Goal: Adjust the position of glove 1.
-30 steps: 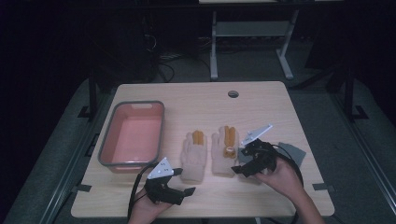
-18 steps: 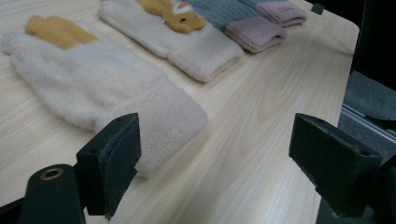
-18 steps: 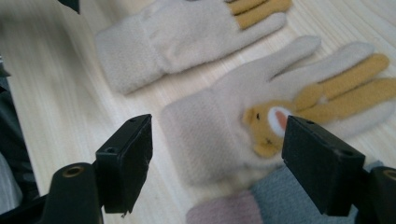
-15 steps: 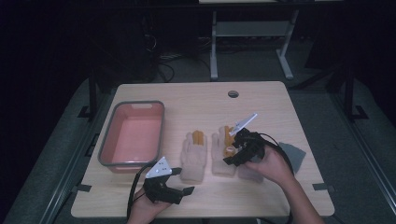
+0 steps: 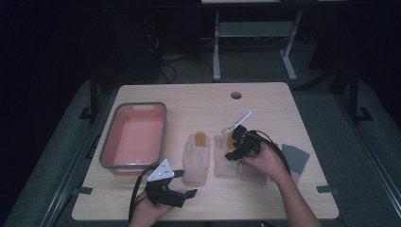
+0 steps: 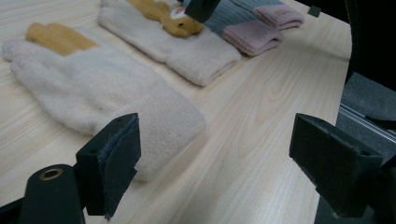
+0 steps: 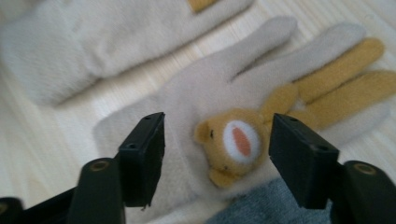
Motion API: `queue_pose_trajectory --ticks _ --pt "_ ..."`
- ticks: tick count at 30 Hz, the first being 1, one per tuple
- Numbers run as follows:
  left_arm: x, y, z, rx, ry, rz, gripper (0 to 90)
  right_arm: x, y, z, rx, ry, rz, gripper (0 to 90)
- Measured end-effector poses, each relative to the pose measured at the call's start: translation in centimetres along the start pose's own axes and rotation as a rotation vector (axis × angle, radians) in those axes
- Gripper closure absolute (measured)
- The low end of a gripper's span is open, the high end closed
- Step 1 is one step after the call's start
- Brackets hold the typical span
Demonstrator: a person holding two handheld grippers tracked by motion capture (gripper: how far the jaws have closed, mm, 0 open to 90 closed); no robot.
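Two cream gloves with mustard fingers lie side by side mid-table: the left glove [image 5: 196,153] [image 6: 84,88] [image 7: 93,32] and the right glove [image 5: 221,160] [image 6: 187,51] [image 7: 201,93], which bears a small bear face [image 7: 236,140] [image 6: 180,25]. My right gripper [image 5: 235,142] [image 7: 224,154] hovers low over the right glove. Its jaws have just been closing, with the bear face between them and the pads not touching it. My left gripper [image 5: 185,183] [image 6: 224,163] rests open near the table's front edge, just short of the left glove's cuff.
A pink bin [image 5: 135,137] with a grey rim stands at the left. Grey and pink gloves [image 5: 293,158] [image 6: 254,35] lie right of the cream pair, partly under the person's right hand. A cable hole [image 5: 236,95] sits near the far edge.
My right gripper has moved left and down over the right glove, and its jaws have narrowed. The left gripper has stayed in place.
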State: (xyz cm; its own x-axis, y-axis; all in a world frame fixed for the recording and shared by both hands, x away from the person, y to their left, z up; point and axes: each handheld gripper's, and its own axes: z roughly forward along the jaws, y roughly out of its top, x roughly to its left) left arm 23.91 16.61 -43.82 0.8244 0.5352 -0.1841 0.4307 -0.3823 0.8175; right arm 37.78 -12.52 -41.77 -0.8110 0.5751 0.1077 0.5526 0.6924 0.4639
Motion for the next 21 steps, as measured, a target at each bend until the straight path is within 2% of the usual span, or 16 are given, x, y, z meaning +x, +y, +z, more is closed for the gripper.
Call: queue_pose_trajectory --ticks 2,8,10,14,17,21 --pt "0.0 0.0 0.0 0.003 0.000 0.000 16.6 -0.2 0.0 0.5 0.018 -0.016 -0.014 39.3" --pt "-0.1 -0.1 0.2 0.002 0.005 0.004 16.6 -0.6 -0.3 1.7 0.049 -0.024 0.022 42.8" --pt "-0.1 -0.1 0.1 0.005 0.005 0.004 16.6 -0.4 -0.3 2.0 0.060 -0.037 0.010 43.7" --pt "-0.1 0.0 0.1 0.001 0.011 0.001 16.6 -0.3 -0.3 2.4 0.061 -0.060 0.009 47.2" --pt "0.0 -0.1 0.1 -0.003 0.001 -0.014 16.6 -0.2 -0.4 2.4 0.054 -0.081 0.005 53.6" --pt "0.2 0.0 0.0 -0.004 0.015 -0.017 16.6 0.0 -0.5 2.0 0.044 -0.091 0.011 59.8"
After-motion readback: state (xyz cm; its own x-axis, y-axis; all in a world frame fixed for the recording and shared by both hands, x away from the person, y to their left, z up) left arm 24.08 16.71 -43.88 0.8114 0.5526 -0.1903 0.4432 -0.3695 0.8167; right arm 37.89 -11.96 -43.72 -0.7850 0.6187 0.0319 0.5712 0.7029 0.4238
